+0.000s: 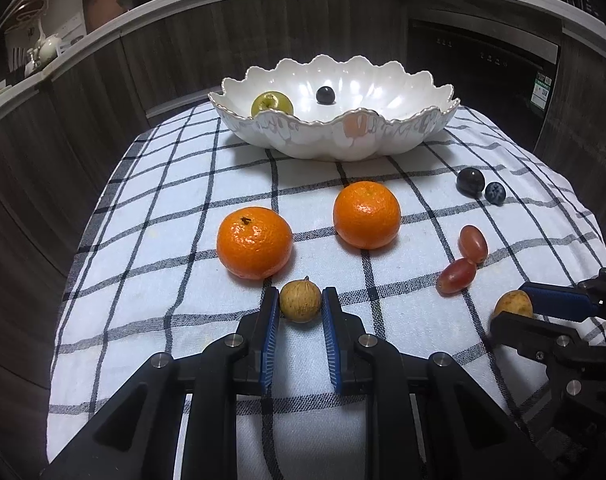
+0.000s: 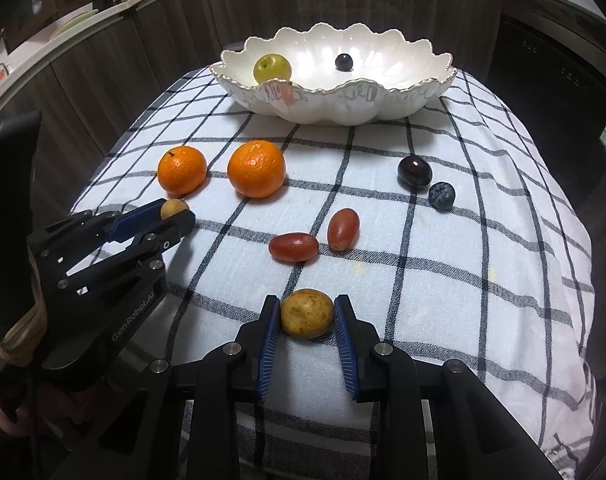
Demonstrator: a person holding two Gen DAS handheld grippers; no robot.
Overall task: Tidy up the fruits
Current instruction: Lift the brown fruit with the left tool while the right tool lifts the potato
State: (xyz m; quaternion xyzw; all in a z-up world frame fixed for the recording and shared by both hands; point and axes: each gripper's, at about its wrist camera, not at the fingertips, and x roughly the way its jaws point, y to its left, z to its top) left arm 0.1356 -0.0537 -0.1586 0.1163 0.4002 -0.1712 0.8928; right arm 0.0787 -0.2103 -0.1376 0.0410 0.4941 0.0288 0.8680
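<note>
**Both grippers clamp small fruit**

Low in each frame, the left hand-held gripper (image 1: 301,300) pinches a longan (image 1: 300,301) and the right hand-held gripper (image 2: 307,314) a speckled fruit (image 2: 307,313), both on the cloth (image 1: 163,200), likely bound for the bowl (image 1: 403,132) at top centre.

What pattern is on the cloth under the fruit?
White tablecloth with a dark blue-black windowpane check; clearest in the right wrist view.

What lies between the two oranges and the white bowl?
Only bare checked cloth separates the oranges from the bowl; the right wrist view shows it.
</note>
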